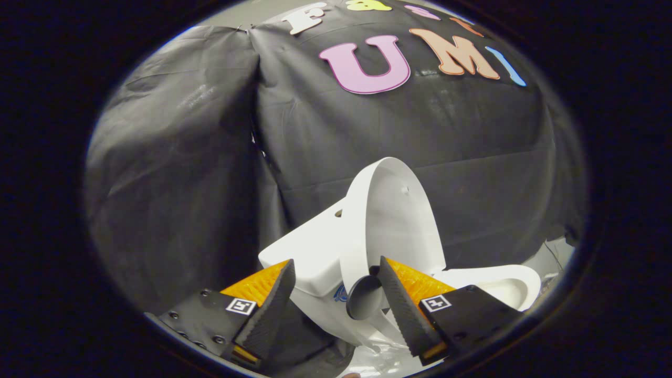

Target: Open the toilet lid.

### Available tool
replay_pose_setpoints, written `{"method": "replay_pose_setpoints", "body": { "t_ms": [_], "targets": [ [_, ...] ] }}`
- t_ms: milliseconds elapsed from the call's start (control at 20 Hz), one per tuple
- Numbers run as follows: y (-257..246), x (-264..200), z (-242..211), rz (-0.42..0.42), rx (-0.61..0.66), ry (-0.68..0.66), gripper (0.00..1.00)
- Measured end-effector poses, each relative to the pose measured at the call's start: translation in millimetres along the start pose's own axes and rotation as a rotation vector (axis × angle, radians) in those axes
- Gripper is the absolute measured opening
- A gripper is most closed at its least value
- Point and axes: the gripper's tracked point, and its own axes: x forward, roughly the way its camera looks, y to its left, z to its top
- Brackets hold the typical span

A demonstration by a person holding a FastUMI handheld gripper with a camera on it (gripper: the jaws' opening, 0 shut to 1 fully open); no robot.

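A white toilet stands just ahead of my fingers, seen tilted. Its lid (391, 220) is raised upright, leaning back against the white tank (310, 252), and its inner face shows. The bowl and seat rim (499, 286) lie open to the right, past the right finger. My gripper (333, 291) is open, its fingers spread wide. The lid's lower edge and a grey round hinge cap (363, 298) sit in the gap between the fingers, close to the right finger (407, 307). The left finger (268, 310) is apart from the toilet. Neither finger presses on the lid.
Black cloth (173, 173) forms the booth wall behind and to the left of the toilet. Crumpled clear plastic (378, 359) lies at the toilet's base below the fingers. A pale surface with a thin cable (556, 252) shows at the far right.
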Motion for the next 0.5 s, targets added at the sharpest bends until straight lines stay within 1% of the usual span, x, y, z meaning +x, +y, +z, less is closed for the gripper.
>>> {"method": "replay_pose_setpoints", "body": {
  "t_ms": [100,500],
  "targets": [
    [-1.9,-4.7,1.5,0.011,0.012,-0.001,0.98],
    [-23.3,-23.4,10.6,-0.004,-0.005,-0.027,0.98]
  ]
}}
